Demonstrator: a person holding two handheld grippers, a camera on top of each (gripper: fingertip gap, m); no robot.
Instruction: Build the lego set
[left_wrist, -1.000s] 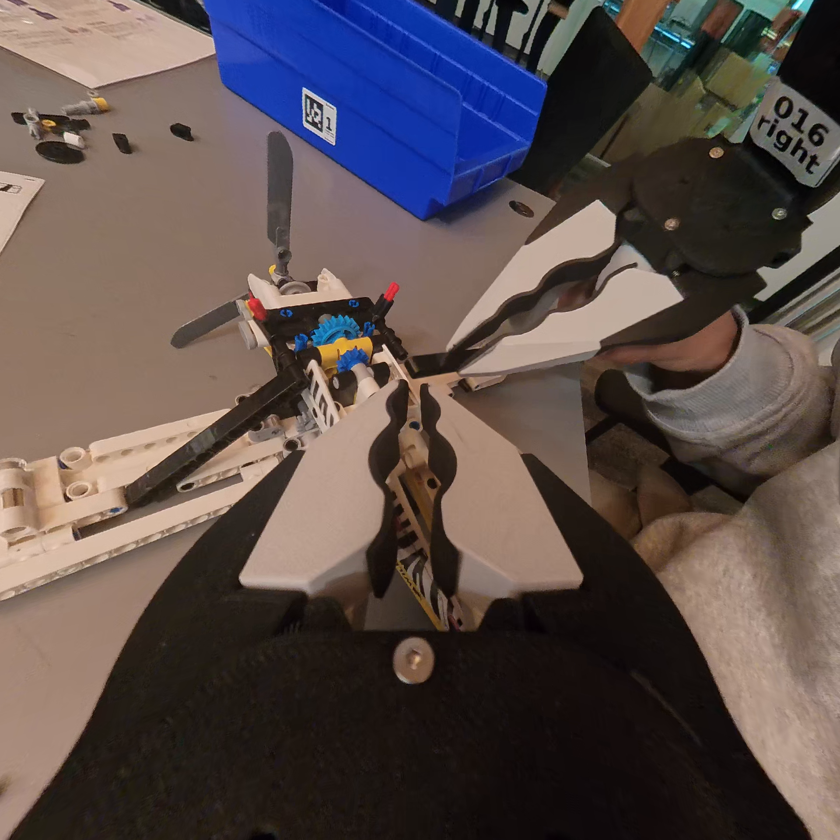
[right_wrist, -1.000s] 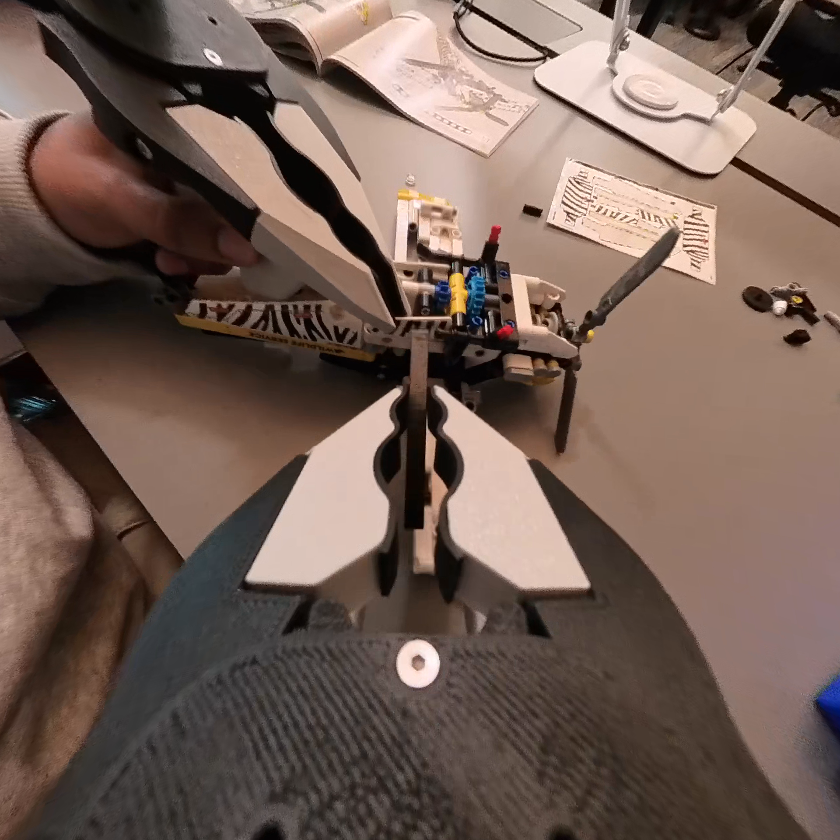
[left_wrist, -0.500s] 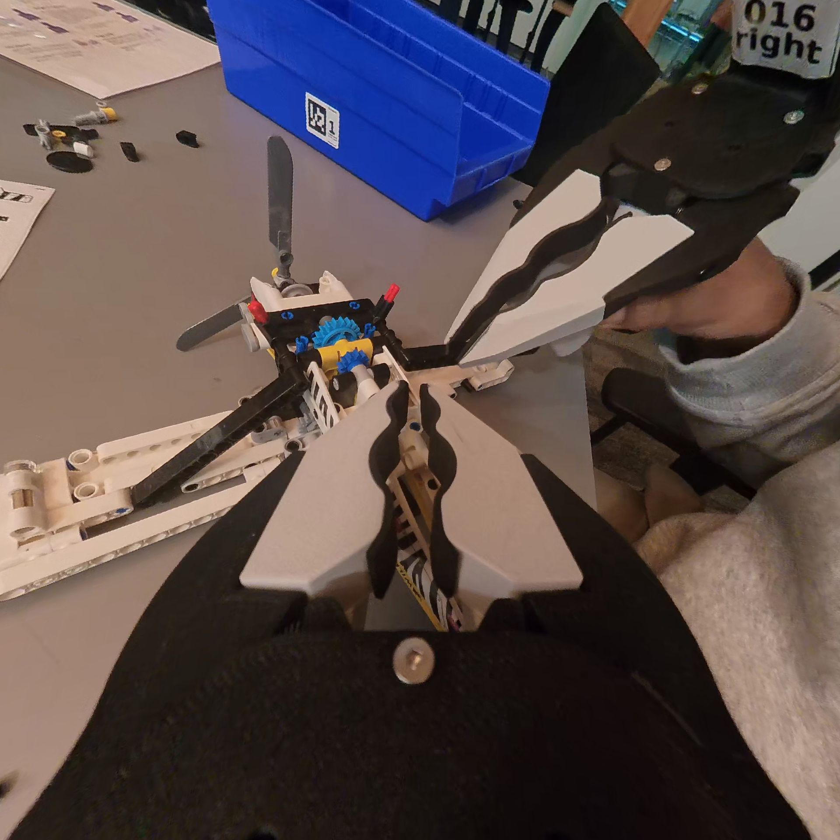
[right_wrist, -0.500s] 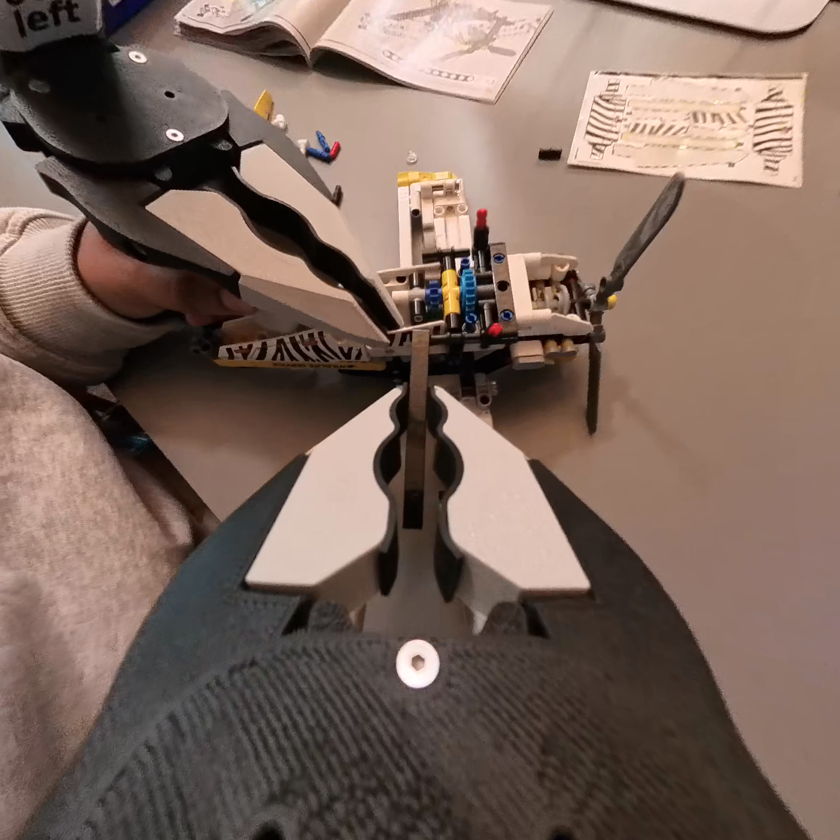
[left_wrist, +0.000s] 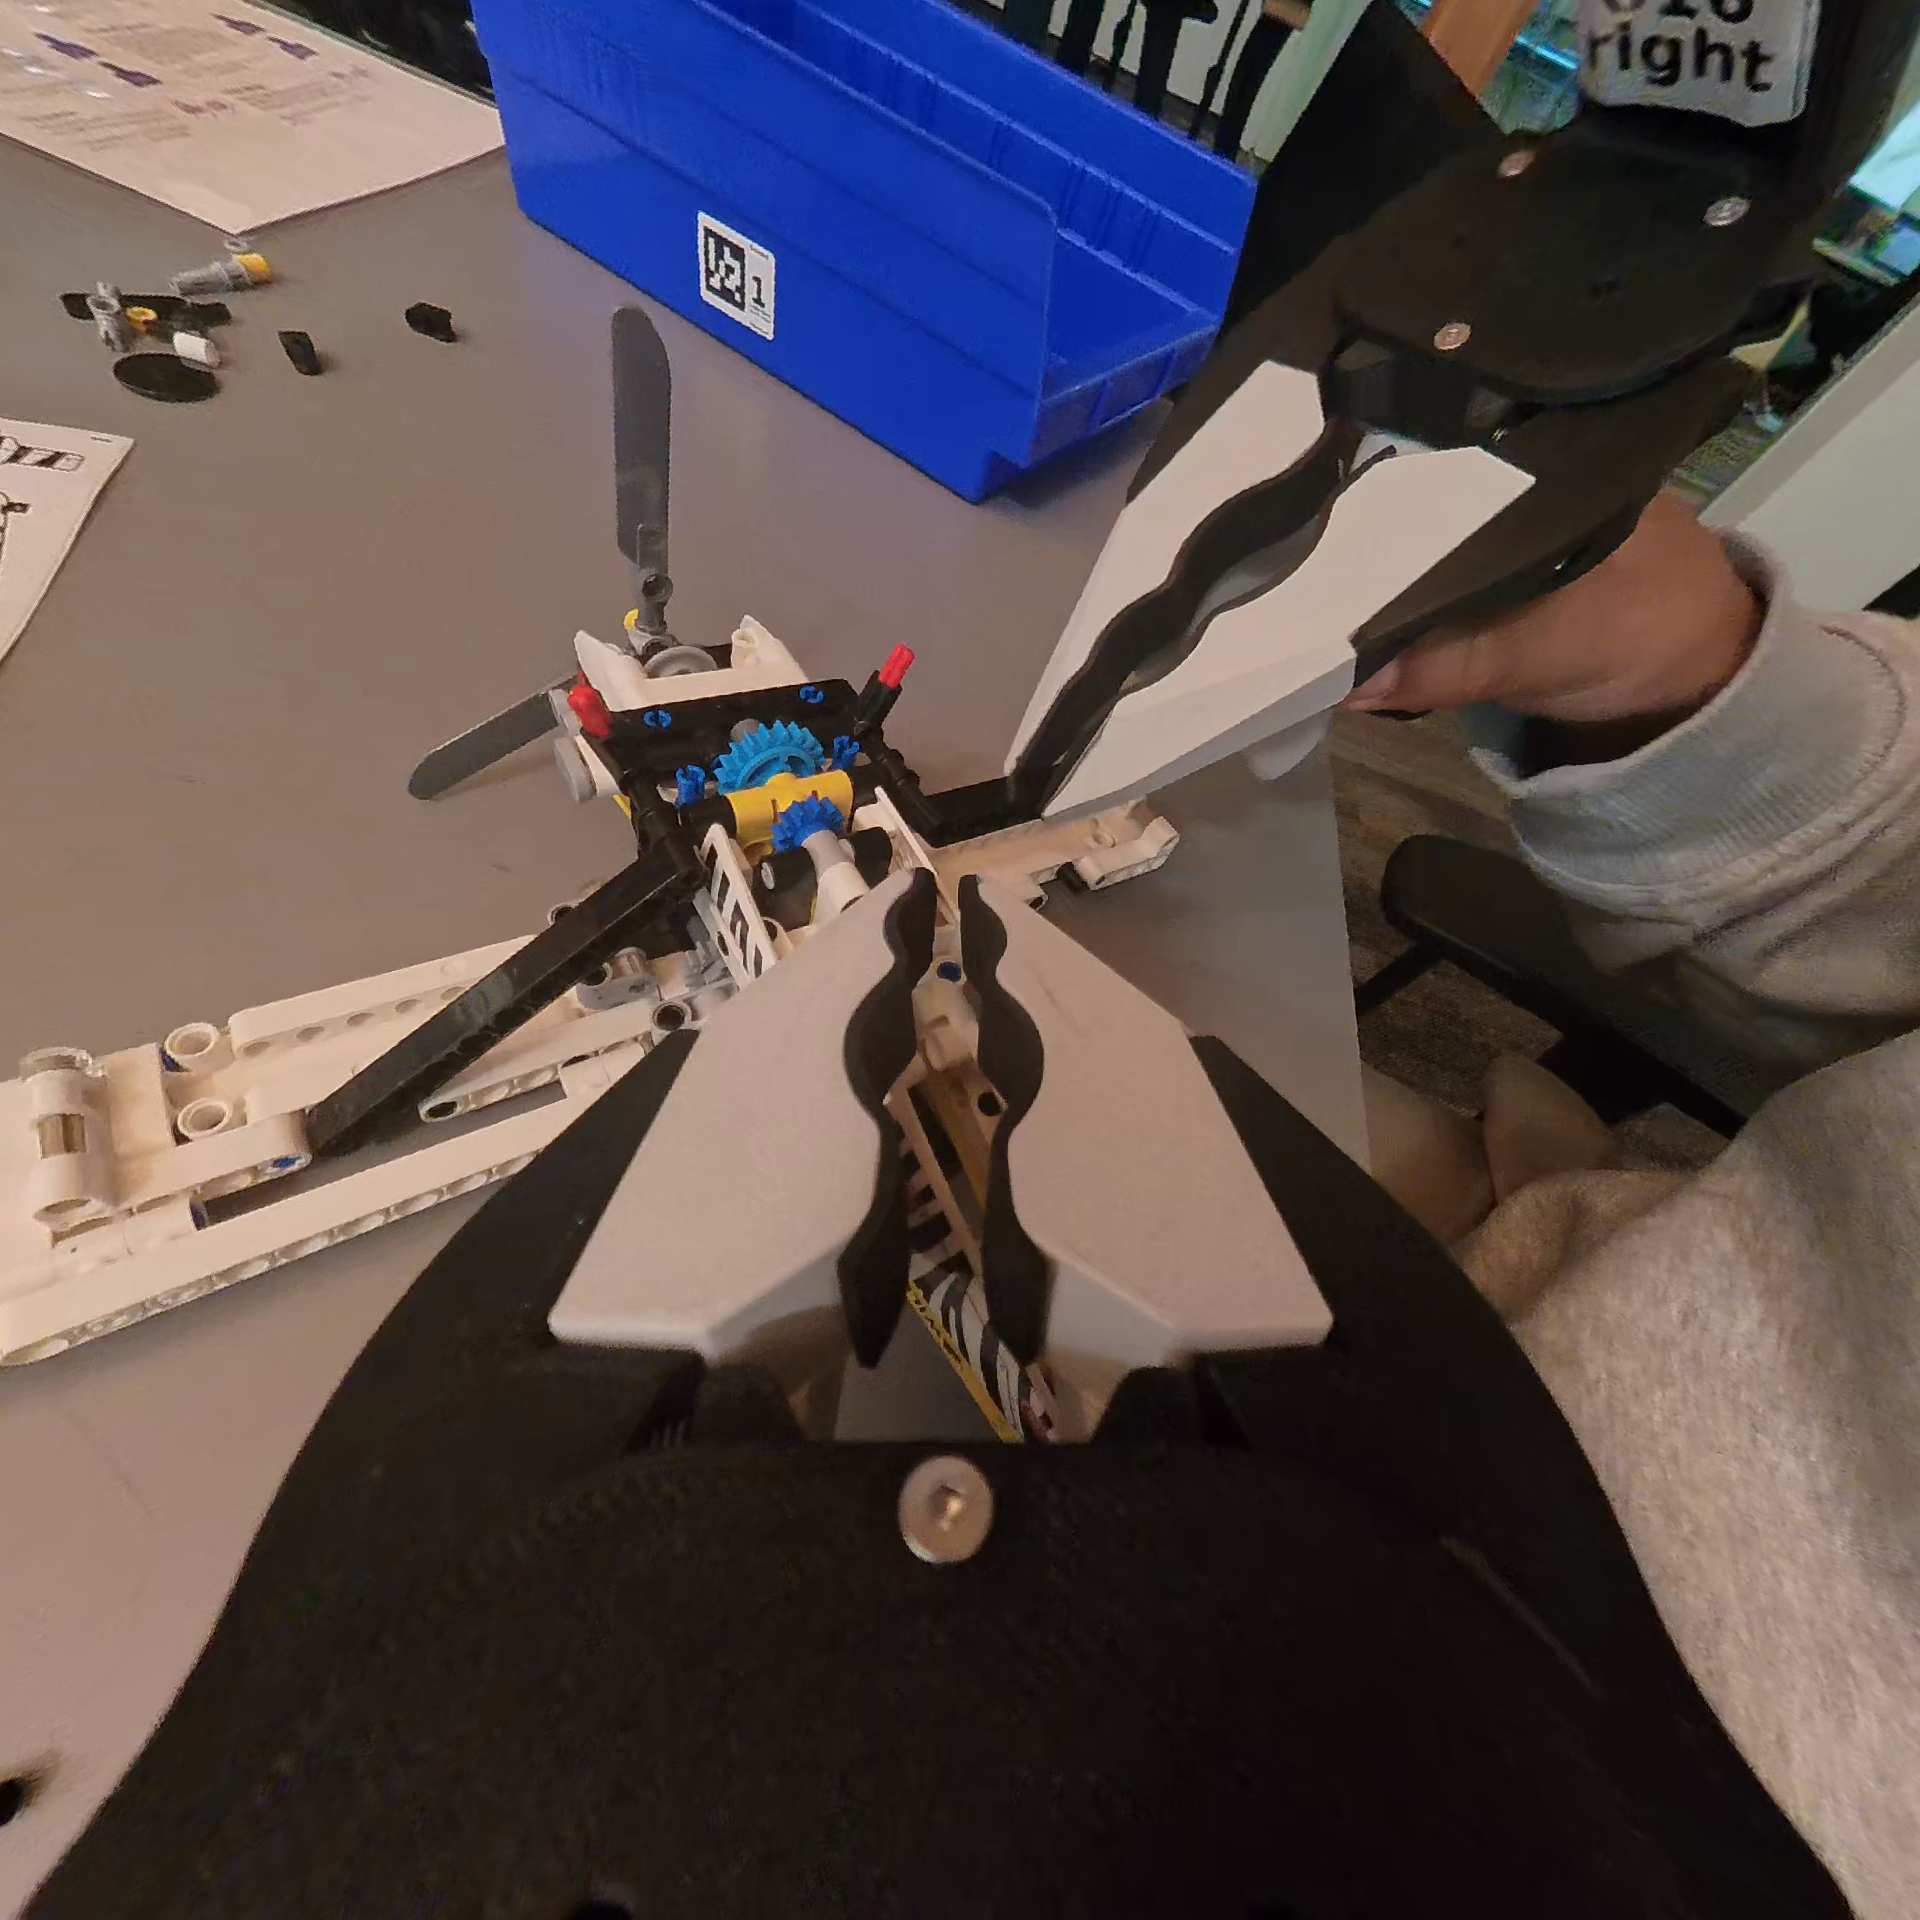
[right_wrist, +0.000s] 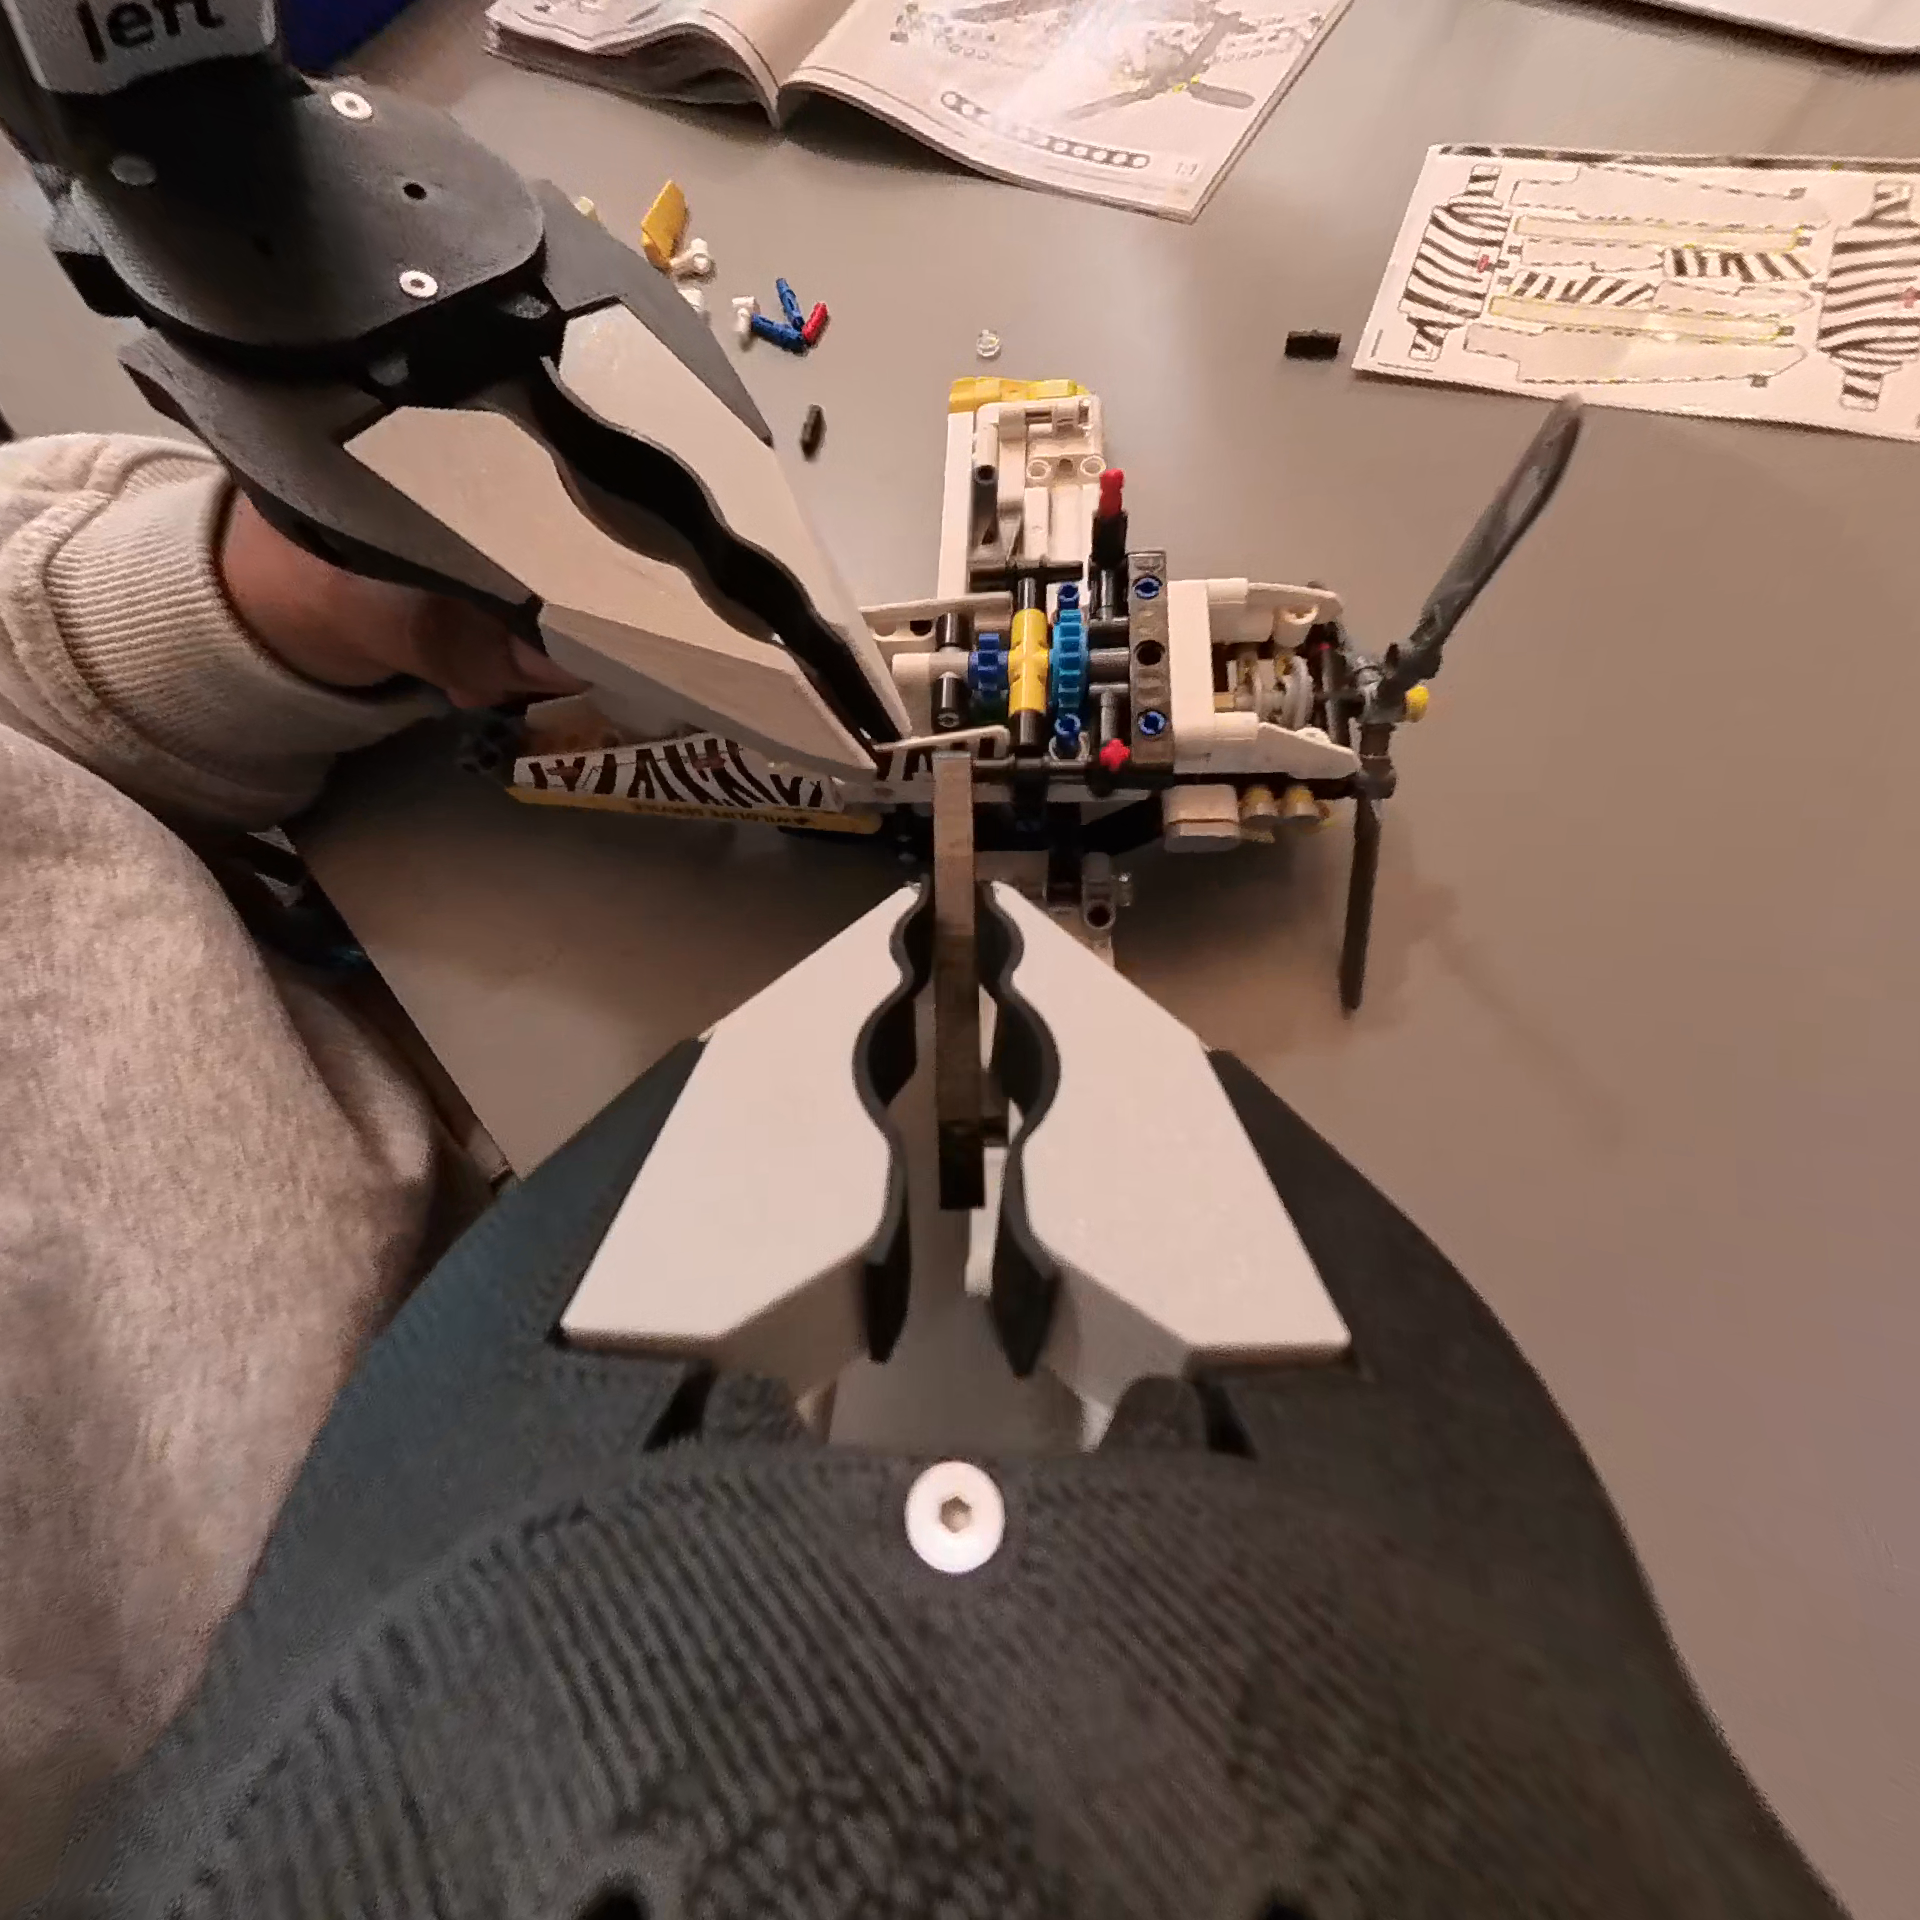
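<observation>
Here the left claw (left_wrist: 940, 914) pinches the zebra-striped fuselage of the Lego plane (right_wrist: 1081, 665) on the desk (right_wrist: 1558, 1039), while the right claw (right_wrist: 951, 914) pinches a black beam (right_wrist: 954, 935) at its flank: press straight, fuselage braced.

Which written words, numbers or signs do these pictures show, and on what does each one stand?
I will not copy writing; these bear it.
White tag on the right gripper: clear print.
White tag on the left gripper: partly cut off.
Sticker on the blue bin: code mark and digit.
Striped sticker on the lego plane: blurred.
Open booklet: too small.
</observation>
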